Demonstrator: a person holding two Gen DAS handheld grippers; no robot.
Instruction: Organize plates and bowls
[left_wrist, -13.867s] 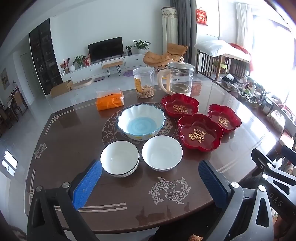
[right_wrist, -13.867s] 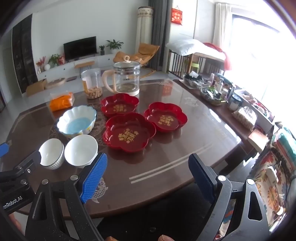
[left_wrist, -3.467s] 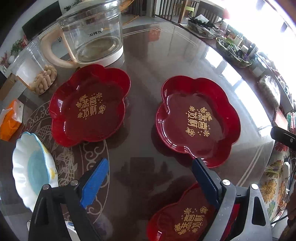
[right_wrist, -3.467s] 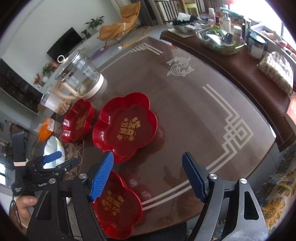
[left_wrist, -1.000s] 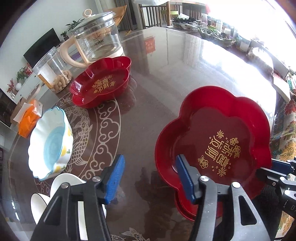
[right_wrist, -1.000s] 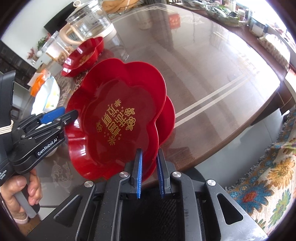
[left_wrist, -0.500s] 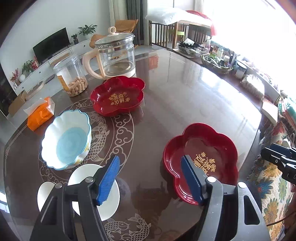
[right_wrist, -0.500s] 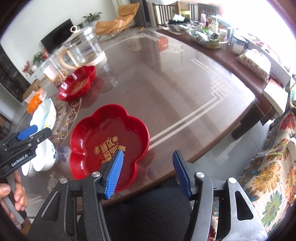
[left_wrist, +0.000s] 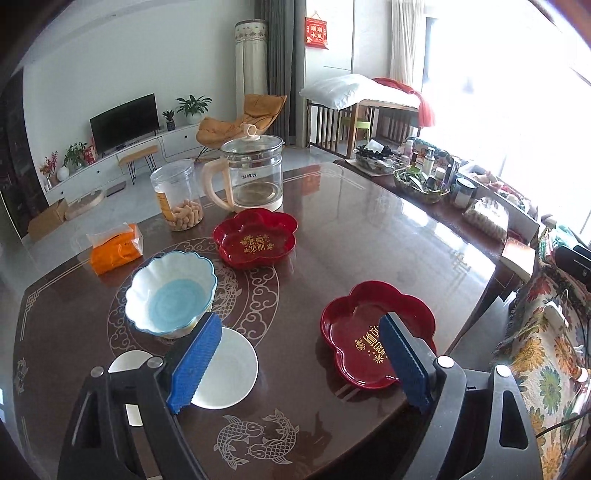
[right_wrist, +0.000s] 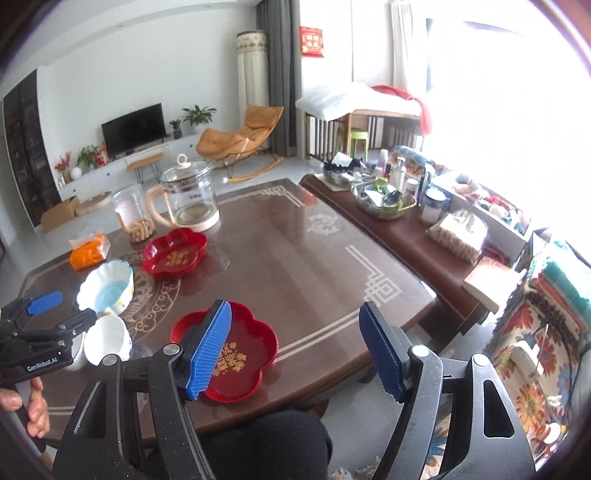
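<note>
Jaws of the left gripper (left_wrist: 299, 363) and right gripper (right_wrist: 301, 354) have just been opening, empty, lifted off the stacked red plates (left_wrist: 354, 325). One red plate (left_wrist: 255, 236) remains apart on the worktop (left_wrist: 369, 236); bowls (left_wrist: 170, 291) remain unstacked.

On the worktop (left_wrist: 369, 229), the stacked plates (left_wrist: 369, 332) sit near the front edge, right of the two plain bowls (left_wrist: 229, 365). Scalloped bowl (left_wrist: 170, 291) is just behind those, lone plate (left_wrist: 255, 236) further back, then kettle (left_wrist: 255, 173) and jar (left_wrist: 177, 195) behind it.
</note>
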